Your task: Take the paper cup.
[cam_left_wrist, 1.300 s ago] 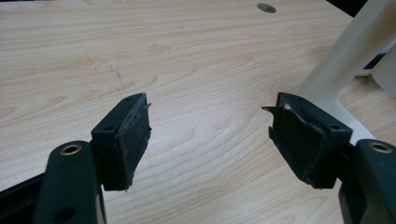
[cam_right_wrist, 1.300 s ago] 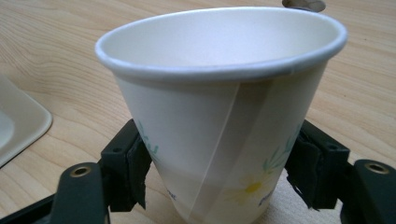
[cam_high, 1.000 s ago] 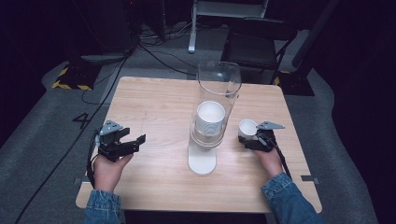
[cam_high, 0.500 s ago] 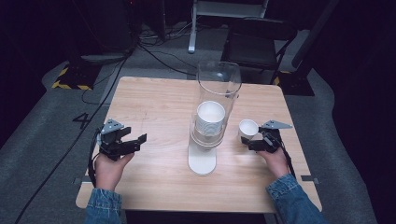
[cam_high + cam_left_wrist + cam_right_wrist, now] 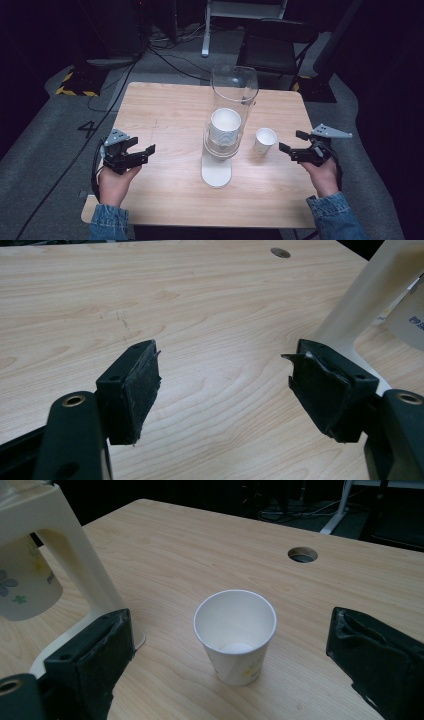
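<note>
A white paper cup (image 5: pixel 265 140) with a faint flower print stands upright on the wooden table (image 5: pixel 165 110), just right of the cup dispenser (image 5: pixel 216 172). The dispenser's clear tube (image 5: pixel 233 90) holds a stack of cups (image 5: pixel 225 127). My right gripper (image 5: pixel 291 141) hovers a short way to the right of the loose cup. Its jaws have just been opening and now stand wide, with nothing between the pads. In the right gripper view the cup (image 5: pixel 235 635) sits ahead of that gripper (image 5: pixel 229 616). My left gripper (image 5: pixel 143 145) is open over the left of the table, and its jaws (image 5: pixel 225 352) are empty.
A round cable hole (image 5: pixel 302 555) is in the tabletop behind the cup. The dispenser's cream stand (image 5: pixel 75 565) rises left of the right jaws. A dark chair (image 5: pixel 277 45) and floor cables lie beyond the far edge.
The right gripper opened, let go of the paper cup and drew back to the right and upward. The cup stayed standing where it was. The left gripper kept still.
</note>
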Demonstrator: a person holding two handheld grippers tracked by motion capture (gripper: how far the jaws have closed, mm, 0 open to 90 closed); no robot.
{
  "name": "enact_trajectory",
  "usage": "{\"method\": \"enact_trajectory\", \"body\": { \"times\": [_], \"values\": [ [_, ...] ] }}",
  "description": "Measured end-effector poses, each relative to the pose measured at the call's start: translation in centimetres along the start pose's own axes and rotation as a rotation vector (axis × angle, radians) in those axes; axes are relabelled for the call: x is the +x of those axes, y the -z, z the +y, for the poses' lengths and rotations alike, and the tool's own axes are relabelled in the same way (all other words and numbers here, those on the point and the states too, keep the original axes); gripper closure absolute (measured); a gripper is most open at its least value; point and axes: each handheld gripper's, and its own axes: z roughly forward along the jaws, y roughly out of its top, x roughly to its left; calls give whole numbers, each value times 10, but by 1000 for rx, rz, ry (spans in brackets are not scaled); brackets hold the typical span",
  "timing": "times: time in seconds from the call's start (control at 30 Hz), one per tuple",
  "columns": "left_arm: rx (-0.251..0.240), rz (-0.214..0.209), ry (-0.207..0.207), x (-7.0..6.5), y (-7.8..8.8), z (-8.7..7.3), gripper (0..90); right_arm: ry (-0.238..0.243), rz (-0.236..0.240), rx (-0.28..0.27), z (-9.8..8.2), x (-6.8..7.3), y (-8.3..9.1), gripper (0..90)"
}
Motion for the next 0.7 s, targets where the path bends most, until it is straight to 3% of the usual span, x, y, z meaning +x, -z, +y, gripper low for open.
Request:
{"method": "enact_trajectory", "body": {
  "times": [0.2,0.23,0.33,0.43,0.5,0.7],
  "values": [
    [10,31,-36,3,5,0,269,39,-28,6,4,-2,26,61],
    [11,32,-35,4,7,0,262,79,-42,14,3,-4,35,65],
    [4,35,-34,7,9,0,261,108,-43,11,1,-7,43,78],
    [-2,27,-33,9,10,0,262,134,-51,-21,-4,-13,52,158],
    [1,26,-36,10,11,0,268,121,-73,-21,-8,-19,57,151],
    [11,32,-31,13,10,-1,267,48,-142,57,-12,-37,65,150]
  ]
}}
